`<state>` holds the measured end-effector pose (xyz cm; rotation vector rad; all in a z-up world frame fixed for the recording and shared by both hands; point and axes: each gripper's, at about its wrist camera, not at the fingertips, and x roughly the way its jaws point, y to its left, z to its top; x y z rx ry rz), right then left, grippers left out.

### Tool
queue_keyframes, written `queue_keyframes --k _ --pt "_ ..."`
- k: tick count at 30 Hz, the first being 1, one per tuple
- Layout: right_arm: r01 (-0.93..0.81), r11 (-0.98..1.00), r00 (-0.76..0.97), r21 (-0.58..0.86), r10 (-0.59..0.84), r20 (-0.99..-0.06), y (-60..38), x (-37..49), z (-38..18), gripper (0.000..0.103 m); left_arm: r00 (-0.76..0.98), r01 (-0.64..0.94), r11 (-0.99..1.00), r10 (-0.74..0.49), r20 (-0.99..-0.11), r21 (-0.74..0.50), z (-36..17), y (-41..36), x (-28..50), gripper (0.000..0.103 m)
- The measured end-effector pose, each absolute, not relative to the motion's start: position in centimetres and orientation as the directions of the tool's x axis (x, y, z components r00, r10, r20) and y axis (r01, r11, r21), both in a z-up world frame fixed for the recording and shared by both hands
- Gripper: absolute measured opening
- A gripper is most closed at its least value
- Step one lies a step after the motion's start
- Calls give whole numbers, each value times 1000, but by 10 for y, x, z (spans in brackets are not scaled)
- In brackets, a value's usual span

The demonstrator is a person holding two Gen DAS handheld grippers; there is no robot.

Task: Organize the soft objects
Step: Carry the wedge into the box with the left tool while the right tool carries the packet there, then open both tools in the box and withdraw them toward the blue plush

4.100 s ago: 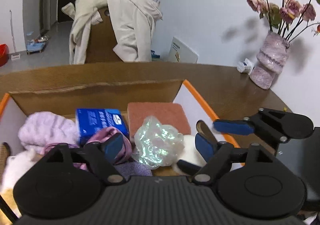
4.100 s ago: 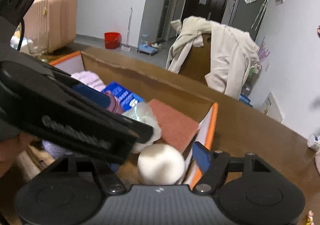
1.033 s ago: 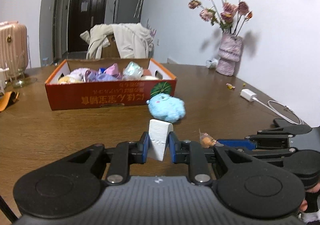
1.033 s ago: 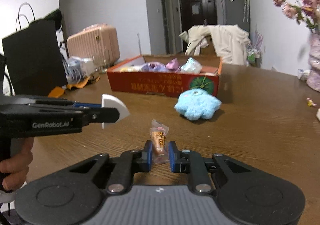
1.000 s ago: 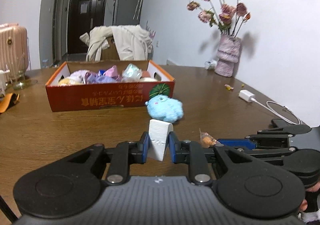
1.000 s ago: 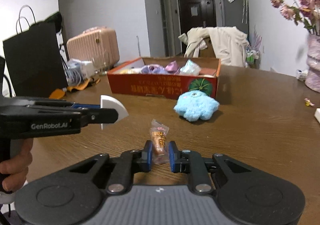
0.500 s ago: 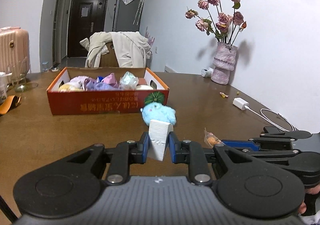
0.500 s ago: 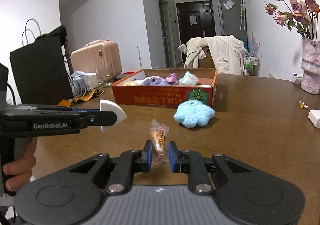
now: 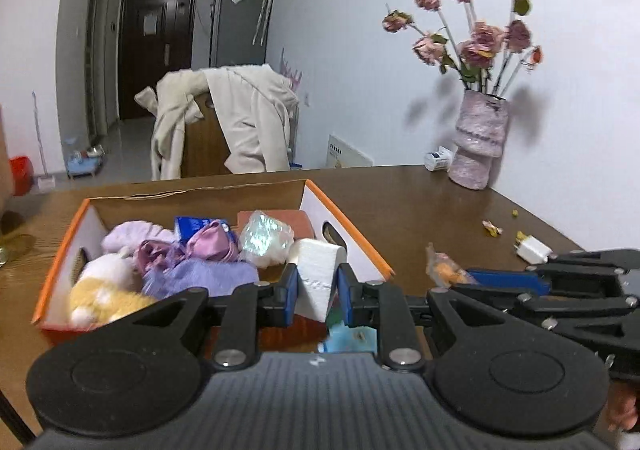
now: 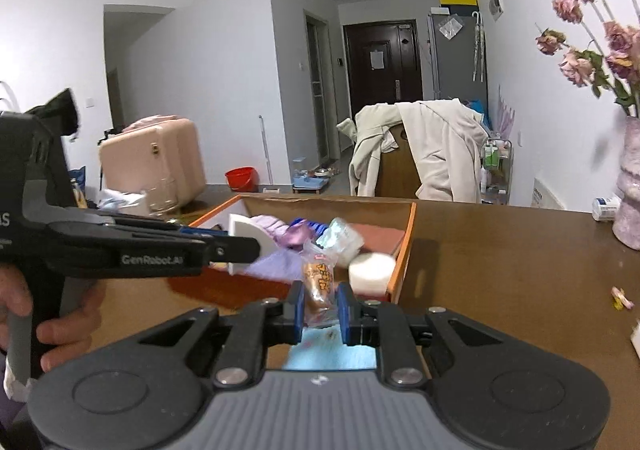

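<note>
My left gripper point(image 9: 317, 282) is shut on a white foam wedge point(image 9: 318, 270), held above the near right corner of the orange cardboard box point(image 9: 347, 236). The wedge also shows in the right wrist view point(image 10: 246, 230). My right gripper point(image 10: 320, 304) is shut on a clear packet with an orange snack point(image 10: 318, 282), just short of the box's point(image 10: 404, 250) near edge; the packet shows in the left wrist view point(image 9: 444, 270). The box holds several soft things: purple cloths point(image 9: 200, 274), a shiny bag point(image 9: 264, 238), a white sponge point(image 10: 370, 268). A blue plush point(image 10: 332, 354) lies on the table below both grippers.
A vase of dried roses point(image 9: 478, 141) stands at the table's far right, with a white charger point(image 9: 532, 250) and small scraps point(image 9: 492, 228) near it. A chair draped with a cream coat point(image 9: 236, 121) stands behind the table. A pink suitcase point(image 10: 156, 161) stands at the left.
Both grippers have moved forward and up to the box, still holding the wedge and the packet. The blue plush has dropped from ahead of them to below them.
</note>
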<state>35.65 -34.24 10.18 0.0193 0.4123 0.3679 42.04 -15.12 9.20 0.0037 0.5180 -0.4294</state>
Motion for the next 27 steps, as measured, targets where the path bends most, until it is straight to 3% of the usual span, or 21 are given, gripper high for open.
queue_keyframes --k 10,12,16,18,27 --pt "-317 945 819 81 316 -480 -325 465 63 17 737 331 926 -374 -563 -181 50 -150 518 23" --pt "-315 947 814 63 303 -495 -321 473 55 20 735 328 922 -386 -557 -206 46 -147 525 35" --pt "-298 952 830 74 297 -472 -322 478 52 34 744 334 921 -387 -545 -199 48 -140 527 42" --pt "-293 952 838 88 300 -456 -325 477 56 36 753 328 923 -383 -535 -200 53 -135 525 43" --pt "-278 957 870 80 287 -401 -337 443 91 37 789 301 940 -340 -512 -159 85 -119 486 45"
